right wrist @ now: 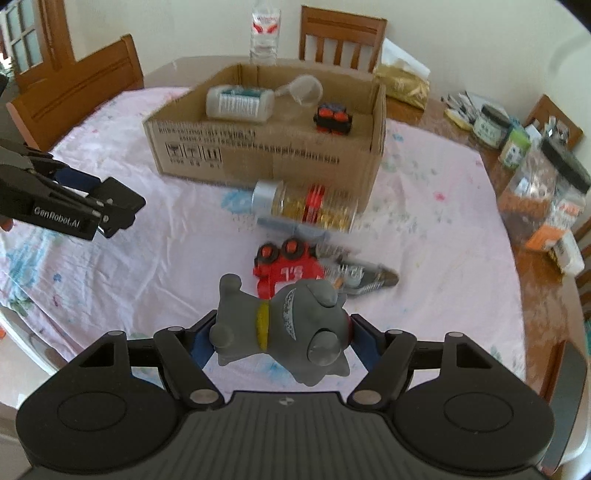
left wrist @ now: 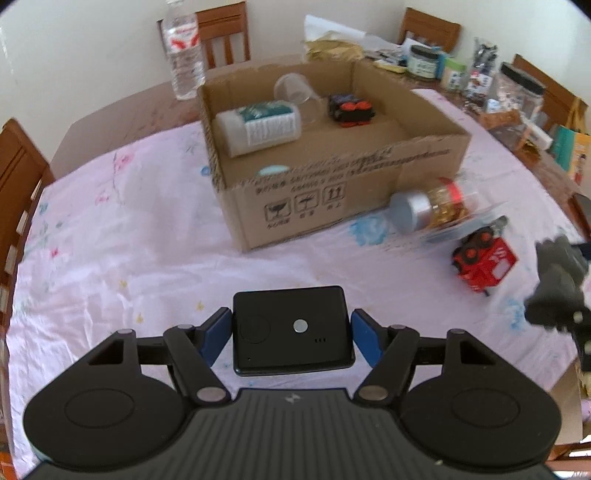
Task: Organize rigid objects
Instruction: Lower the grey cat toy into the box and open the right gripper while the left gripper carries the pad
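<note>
A cardboard box is sitting open on the cloth-covered surface, already holding a white bottle, a clear cup and a black toy car. Just in front of the box, a jar of gold pieces is lying on its side, with a red toy truck and a flat packaged item crowding close behind it.

The right gripper is hovering low over the near cloth, its jaws clenching a grey cat figurine sideways, directly before the truck. The left gripper is hanging level above the cloth on the left, its jaws clamping a black box-shaped device.

Jars and packets are cluttering the far right edge; a water bottle and chairs are standing beyond the box. Bare cloth is lying open at left.
</note>
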Action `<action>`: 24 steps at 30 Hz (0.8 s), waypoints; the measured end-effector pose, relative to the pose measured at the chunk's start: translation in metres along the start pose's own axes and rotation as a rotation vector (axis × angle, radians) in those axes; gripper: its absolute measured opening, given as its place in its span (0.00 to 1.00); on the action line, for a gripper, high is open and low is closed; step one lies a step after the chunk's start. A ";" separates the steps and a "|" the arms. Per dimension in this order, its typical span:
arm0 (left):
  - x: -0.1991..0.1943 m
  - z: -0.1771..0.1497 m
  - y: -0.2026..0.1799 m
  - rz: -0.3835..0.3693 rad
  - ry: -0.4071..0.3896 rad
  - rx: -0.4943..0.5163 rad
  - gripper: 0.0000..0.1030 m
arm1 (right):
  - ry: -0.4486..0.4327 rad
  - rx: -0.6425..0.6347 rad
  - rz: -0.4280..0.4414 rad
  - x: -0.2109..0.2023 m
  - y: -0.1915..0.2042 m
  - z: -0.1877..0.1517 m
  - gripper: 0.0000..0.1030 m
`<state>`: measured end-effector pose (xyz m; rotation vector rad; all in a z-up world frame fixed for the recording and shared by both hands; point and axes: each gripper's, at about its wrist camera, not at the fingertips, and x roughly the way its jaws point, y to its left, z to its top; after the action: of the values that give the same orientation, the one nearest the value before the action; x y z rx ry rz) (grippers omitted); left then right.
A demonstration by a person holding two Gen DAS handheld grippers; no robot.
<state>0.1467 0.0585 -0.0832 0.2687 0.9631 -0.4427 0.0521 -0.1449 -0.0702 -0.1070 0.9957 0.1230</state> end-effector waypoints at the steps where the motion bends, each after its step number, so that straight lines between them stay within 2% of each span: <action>1: -0.004 0.002 -0.001 -0.005 -0.002 0.005 0.68 | -0.007 -0.009 0.002 -0.004 -0.002 0.004 0.75; 6: -0.021 0.013 -0.005 -0.034 -0.018 0.014 0.68 | -0.052 -0.045 0.024 -0.015 -0.014 0.030 0.75; 11: -0.038 0.024 -0.010 -0.026 -0.059 0.022 0.68 | -0.113 -0.092 0.048 -0.017 -0.025 0.064 0.75; 17: -0.045 0.034 -0.014 0.008 -0.080 0.001 0.68 | -0.172 -0.152 0.084 -0.001 -0.039 0.110 0.75; 24: -0.052 0.044 -0.018 0.079 -0.096 -0.047 0.68 | -0.193 -0.228 0.124 0.033 -0.050 0.154 0.75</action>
<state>0.1446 0.0371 -0.0165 0.2399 0.8654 -0.3575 0.2053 -0.1704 -0.0126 -0.2382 0.7930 0.3545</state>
